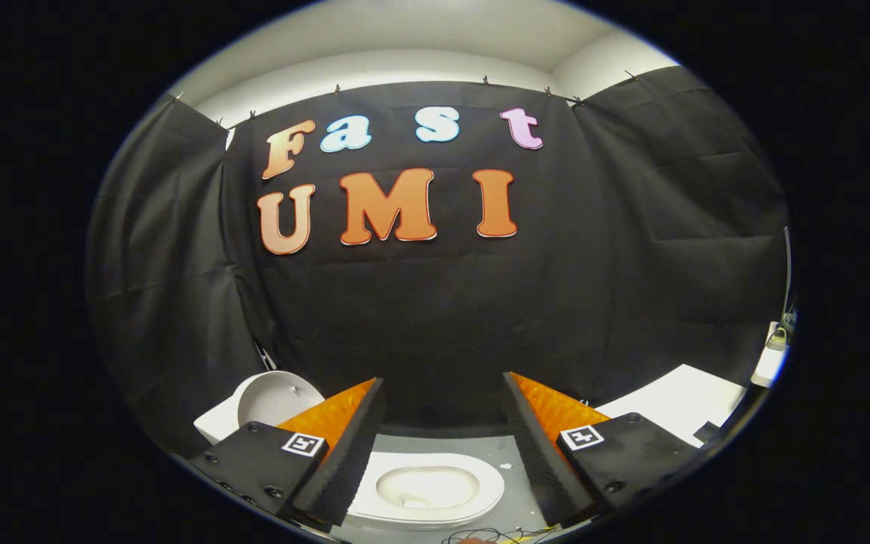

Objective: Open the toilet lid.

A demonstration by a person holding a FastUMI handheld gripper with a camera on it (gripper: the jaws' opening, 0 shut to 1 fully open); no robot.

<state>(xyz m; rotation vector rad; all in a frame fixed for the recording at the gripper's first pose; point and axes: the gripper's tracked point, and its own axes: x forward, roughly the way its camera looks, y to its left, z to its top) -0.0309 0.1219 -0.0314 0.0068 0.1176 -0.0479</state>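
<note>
Gripper [442,423] wide open, empty, above the toilet seat [427,491]; stiff, hinged lid [276,397] lifts by its front rim.

The gripper [442,389] has its fingers spread wide with nothing between them — open air runs ahead to the black cloth wall [442,302]. Below the gap sits the toilet bowl [427,487], its lid [276,397] raised beyond the left finger. A white block [677,400] stands beyond the right finger, and loose cables [492,536] lie on the floor nearest the camera.
</note>
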